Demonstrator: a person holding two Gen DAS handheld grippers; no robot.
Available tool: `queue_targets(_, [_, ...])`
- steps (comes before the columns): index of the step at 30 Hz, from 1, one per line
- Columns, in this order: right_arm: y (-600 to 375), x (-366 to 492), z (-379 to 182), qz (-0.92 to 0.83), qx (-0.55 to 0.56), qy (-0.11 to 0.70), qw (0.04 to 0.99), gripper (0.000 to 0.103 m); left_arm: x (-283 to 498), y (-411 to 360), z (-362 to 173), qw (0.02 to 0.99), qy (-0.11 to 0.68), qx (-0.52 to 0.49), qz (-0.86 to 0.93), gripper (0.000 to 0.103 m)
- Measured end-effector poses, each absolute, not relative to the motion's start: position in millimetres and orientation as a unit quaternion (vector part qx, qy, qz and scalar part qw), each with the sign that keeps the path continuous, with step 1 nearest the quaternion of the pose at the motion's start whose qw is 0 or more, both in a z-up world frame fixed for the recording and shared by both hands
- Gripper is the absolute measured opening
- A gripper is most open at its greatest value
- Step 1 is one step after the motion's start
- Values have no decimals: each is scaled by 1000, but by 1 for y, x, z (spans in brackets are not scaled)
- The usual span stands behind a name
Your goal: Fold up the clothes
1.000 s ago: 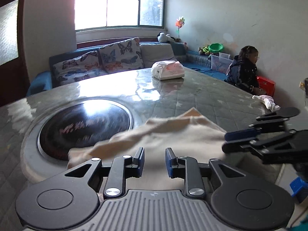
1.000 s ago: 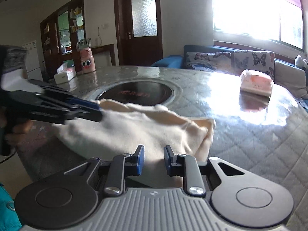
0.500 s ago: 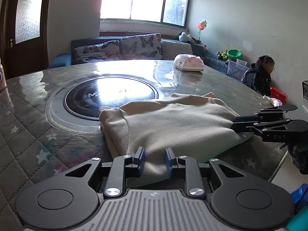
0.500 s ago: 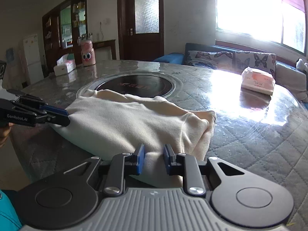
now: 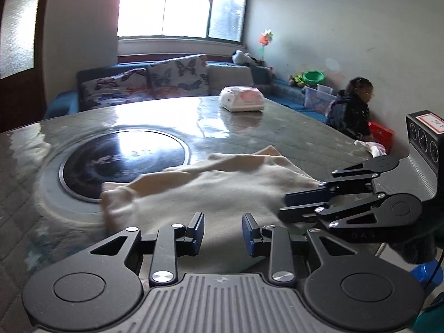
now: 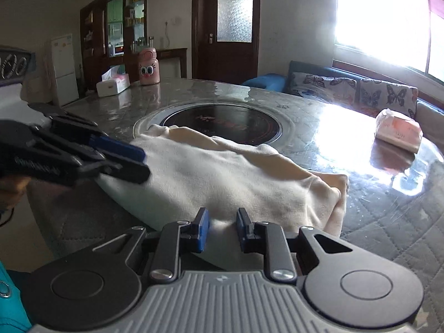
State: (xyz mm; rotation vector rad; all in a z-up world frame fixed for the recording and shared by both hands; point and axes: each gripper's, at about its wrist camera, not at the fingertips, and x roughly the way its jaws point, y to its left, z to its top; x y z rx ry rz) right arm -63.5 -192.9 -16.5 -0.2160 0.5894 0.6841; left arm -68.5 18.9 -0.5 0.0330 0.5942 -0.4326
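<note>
A cream folded garment (image 5: 216,188) lies on the round quilted table, partly over the rim of the dark hob; it also shows in the right wrist view (image 6: 222,177). My left gripper (image 5: 223,234) is at the garment's near edge with a gap between its blue pads, nothing held. My right gripper (image 6: 222,229) has its pads on either side of the garment's near edge, with cloth bunched between them and a gap still showing. Each gripper shows in the other's view, the right one (image 5: 285,206) and the left one (image 6: 144,163), at opposite ends of the garment.
A black round hob (image 5: 125,161) is set in the table (image 5: 291,136). A tissue pack (image 5: 241,100) lies at the far side. A pink cartoon bottle (image 6: 149,67) and a white tissue box (image 6: 113,84) stand at another edge. A child (image 5: 352,108) sits by the wall.
The left gripper has swung back toward the right and lower, closer to the right gripper. The garment's top layer has shifted and rumpled. The right gripper stays at the garment's near edge.
</note>
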Motion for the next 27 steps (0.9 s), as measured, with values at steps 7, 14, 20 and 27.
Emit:
queue_targets(7, [-202, -40, -3, 317, -85, 276, 903, 21, -46, 16, -5, 932, 303, 2, -198, 37])
queue_targets(14, [-206, -13, -8, 320, -72, 299, 896, 21, -28, 34, -7, 935, 314, -11, -166, 37])
queue_targets(20, [-196, 19, 1, 320, -72, 291, 899, 21, -7, 61, -4, 940, 316, -34, -122, 37])
queue_targets(27, [-181, 48, -15, 313, -87, 332, 886, 22, 8, 76, -12, 935, 333, -52, -108, 37])
